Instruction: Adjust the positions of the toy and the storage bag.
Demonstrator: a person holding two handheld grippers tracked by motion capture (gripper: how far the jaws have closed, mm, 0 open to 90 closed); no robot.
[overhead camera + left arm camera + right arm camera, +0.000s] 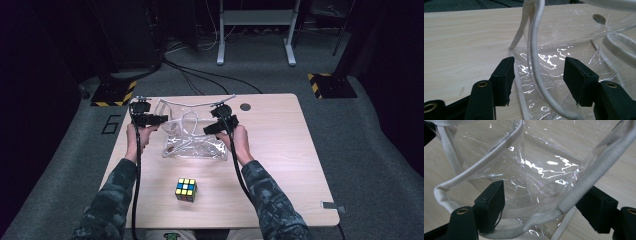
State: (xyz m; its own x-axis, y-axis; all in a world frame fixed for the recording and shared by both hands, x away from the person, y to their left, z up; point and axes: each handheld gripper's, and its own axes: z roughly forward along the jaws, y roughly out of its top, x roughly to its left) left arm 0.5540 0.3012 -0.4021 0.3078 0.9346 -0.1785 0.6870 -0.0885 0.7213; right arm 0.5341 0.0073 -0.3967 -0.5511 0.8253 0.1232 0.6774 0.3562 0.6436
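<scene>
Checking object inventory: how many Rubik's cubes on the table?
1. The Rubik's cube sits on the table near its front edge, between the person's forearms, apart from the clear bag behind it. Nothing cube-like shows inside the bag.

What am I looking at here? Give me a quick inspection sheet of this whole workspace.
Surface: light wooden table, round hole near far edge.
Job's things: clear plastic bag with white rope handles, held up at both sides.
Clutter: colour cube on near side.
Grippers: left gripper and right gripper straddle the bag's edges, jaws apart.
Cables: black leads along both forearms; more on floor.
Surroundings: grey carpet, white stand, striped floor plates.
</scene>
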